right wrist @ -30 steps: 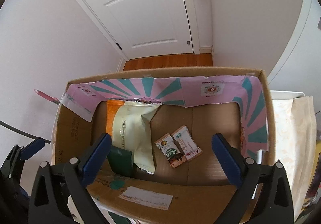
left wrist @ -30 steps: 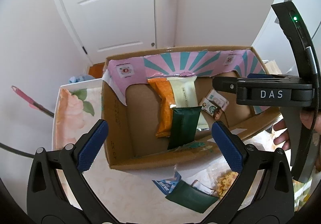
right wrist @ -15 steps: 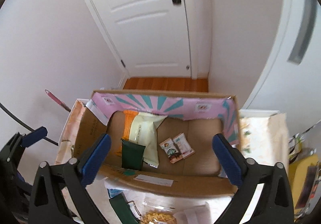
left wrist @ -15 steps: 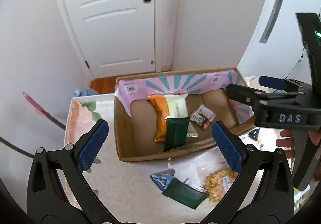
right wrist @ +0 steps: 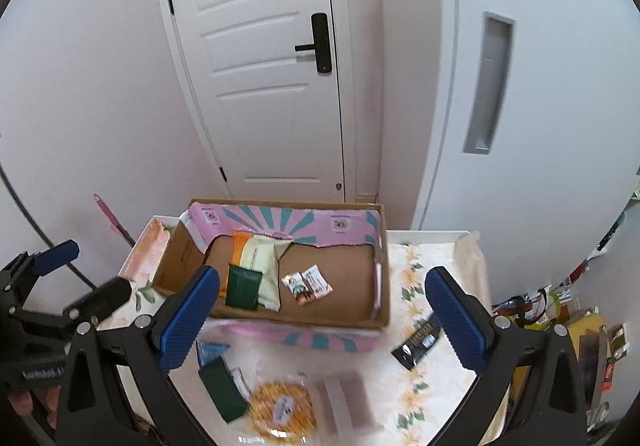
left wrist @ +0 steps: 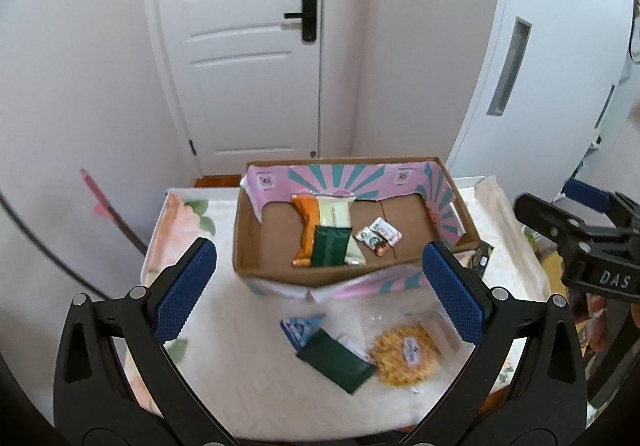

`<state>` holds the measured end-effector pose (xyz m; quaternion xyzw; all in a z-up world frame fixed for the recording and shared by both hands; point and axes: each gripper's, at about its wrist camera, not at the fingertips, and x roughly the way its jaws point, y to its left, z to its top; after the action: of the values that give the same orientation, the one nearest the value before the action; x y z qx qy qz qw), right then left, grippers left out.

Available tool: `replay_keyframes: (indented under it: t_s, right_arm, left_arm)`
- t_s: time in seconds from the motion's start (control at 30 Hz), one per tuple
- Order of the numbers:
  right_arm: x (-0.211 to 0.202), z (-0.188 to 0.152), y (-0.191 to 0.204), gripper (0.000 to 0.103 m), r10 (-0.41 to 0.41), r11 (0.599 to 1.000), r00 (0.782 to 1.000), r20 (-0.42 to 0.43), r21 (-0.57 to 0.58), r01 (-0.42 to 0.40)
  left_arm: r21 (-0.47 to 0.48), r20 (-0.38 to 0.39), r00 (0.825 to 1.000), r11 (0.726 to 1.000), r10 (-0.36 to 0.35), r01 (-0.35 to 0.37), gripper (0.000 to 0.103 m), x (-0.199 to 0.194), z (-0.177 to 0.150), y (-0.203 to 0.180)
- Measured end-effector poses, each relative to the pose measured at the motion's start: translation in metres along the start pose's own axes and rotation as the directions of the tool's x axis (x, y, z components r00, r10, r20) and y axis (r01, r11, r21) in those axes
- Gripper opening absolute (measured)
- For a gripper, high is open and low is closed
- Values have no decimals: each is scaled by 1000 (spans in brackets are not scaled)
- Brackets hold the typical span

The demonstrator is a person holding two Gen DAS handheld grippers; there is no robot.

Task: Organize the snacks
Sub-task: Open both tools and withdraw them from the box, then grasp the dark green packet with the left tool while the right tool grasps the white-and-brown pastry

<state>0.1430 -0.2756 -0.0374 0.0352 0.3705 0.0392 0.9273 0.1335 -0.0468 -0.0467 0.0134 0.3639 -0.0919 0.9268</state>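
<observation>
A cardboard box [left wrist: 256, 242] [right wrist: 180, 258] with pink and teal flaps stands on the small table. Inside lie an orange packet [left wrist: 305, 222], a pale cream packet [left wrist: 334, 208] [right wrist: 262, 262], a dark green packet [left wrist: 330, 246] [right wrist: 242, 286] and two small sachets [left wrist: 378, 236] [right wrist: 307, 284]. In front of the box rest a dark green packet [left wrist: 338, 360] [right wrist: 222, 390], a blue packet [left wrist: 298, 328], a clear bag of yellow snacks [left wrist: 404, 356] [right wrist: 280, 414] and a black packet [right wrist: 418, 338]. My left gripper [left wrist: 318, 294] and right gripper [right wrist: 320, 320] both hang open and empty, high above the table.
The table [left wrist: 240, 366] has a pale floral cloth and stands against a white door [left wrist: 240, 46] and wall. A pink-handled tool [left wrist: 108, 206] leans at the left. Cluttered items [right wrist: 560, 310] lie beyond the table's right edge.
Both grippers have risen and pulled back from the box, so the whole table and the loose snacks in front of the box have come into view. Both stayed open.
</observation>
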Motion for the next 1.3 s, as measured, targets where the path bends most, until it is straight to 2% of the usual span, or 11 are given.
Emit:
replay_keyframes:
  t_s: [0.27, 0.53, 0.8, 0.97, 1.23, 1.3]
  right_arm:
    - [-50, -44, -11, 102, -34, 999, 997, 68, -17, 35]
    - [-61, -80, -14, 102, -25, 1000, 999, 46, -11, 26]
    - [-49, -112, -19, 102, -23, 999, 1000, 18, 29, 23]
    - [-34, -126, -22, 102, 10, 999, 1000, -12, 36, -9]
    - [4, -148, -31, 102, 36, 999, 995, -93, 11, -35]
    - [14, -152, -35, 102, 45, 999, 993, -106, 2, -45]
  left_arm:
    - [-88, -8, 999, 996, 32, -33, 102, -42, -45, 2]
    - [-153, -77, 996, 987, 36, -48, 102, -43, -85, 9]
    - [-204, -168, 986, 978, 0, -35, 102, -5, -120, 9]
    - [-264, -214, 976, 964, -33, -25, 102, 28, -136, 8]
    - [-373, -291, 955, 926, -56, -59, 101, 96, -159, 7]
    - [-397, -307, 950, 915, -55, -76, 98, 112, -164, 7]
